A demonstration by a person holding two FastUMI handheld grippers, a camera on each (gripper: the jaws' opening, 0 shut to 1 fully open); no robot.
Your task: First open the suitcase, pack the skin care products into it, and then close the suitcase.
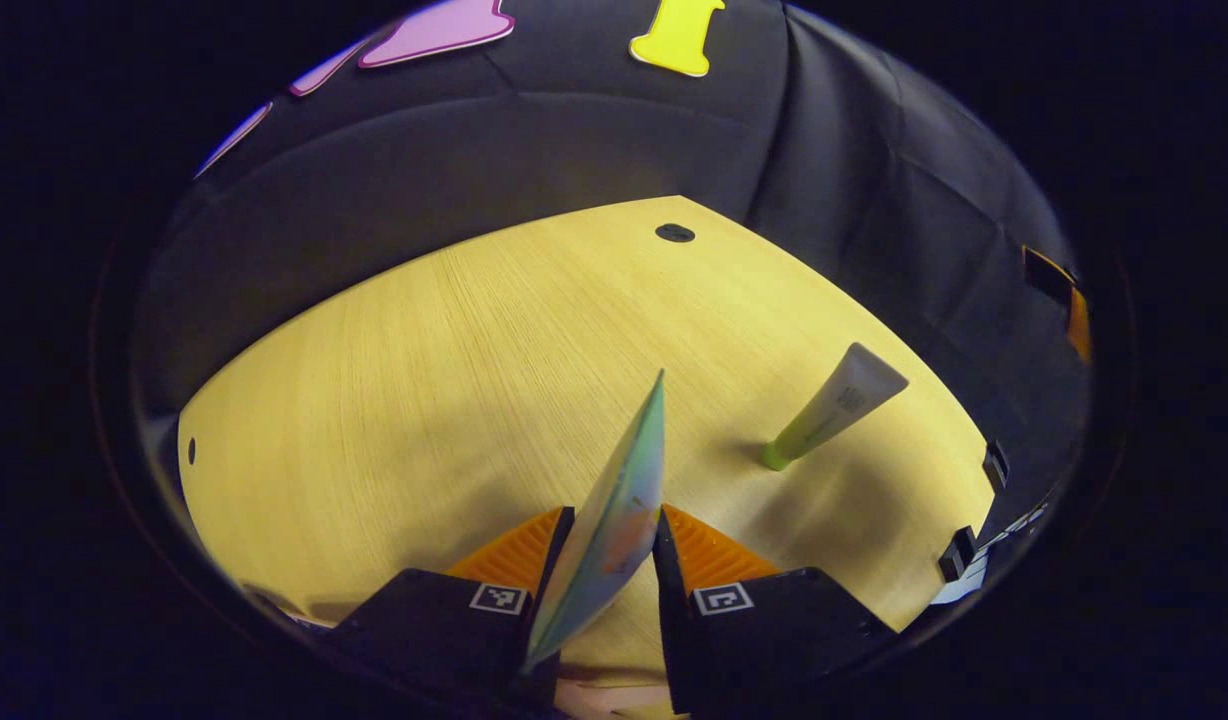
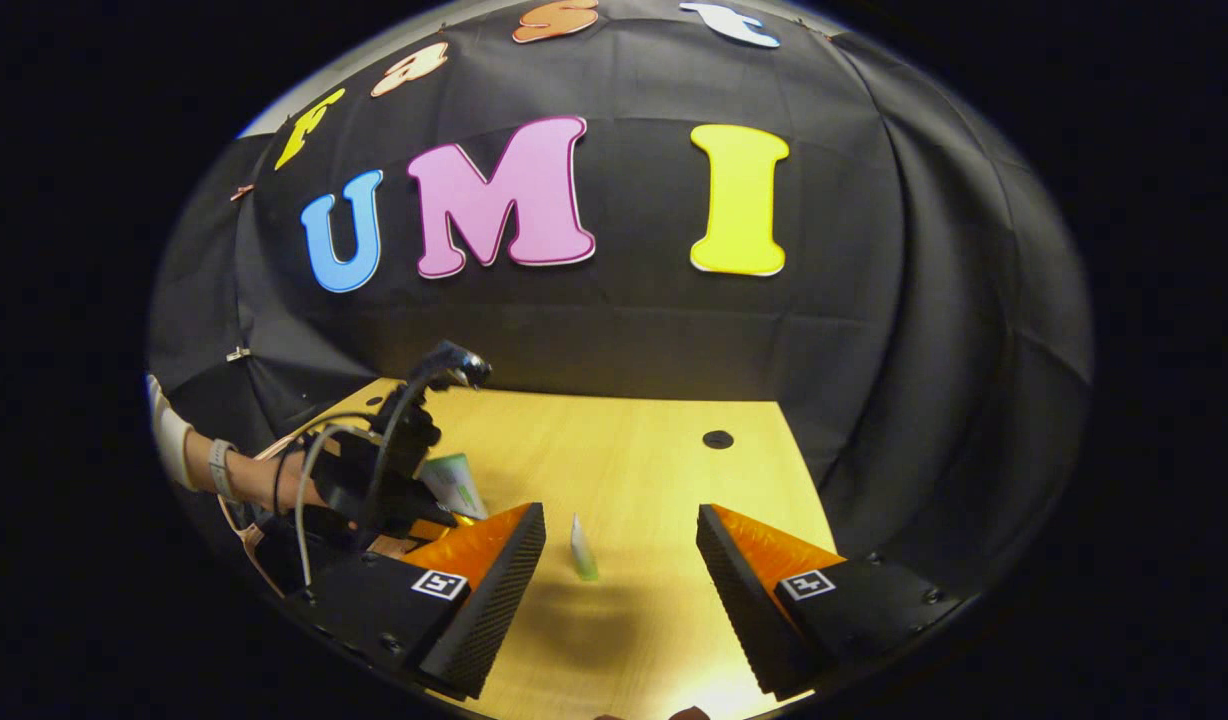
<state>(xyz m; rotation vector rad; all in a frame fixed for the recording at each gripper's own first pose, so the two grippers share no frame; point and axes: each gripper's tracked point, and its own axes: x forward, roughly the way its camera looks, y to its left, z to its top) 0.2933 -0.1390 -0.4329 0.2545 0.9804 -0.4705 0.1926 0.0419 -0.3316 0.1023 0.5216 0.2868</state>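
Now I'm packing: my left tool (image 1: 614, 540) pinches a flat sachet (image 1: 614, 510), while my right tool (image 2: 619, 580) hangs open. The green-capped tube (image 2: 582, 548) stands on the surface (image 2: 634, 470) at twelve o'clock between its fingers. Next I'd judge the sachet goes to the suitcase.

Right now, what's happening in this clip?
A person is packing skin care items with two handheld grippers. The left gripper has its jaws closed on a flat pastel sachet, held on edge above the wooden table. The right gripper is open, lined up on a green-capped tube standing on its cap on the table, not yet grasped.
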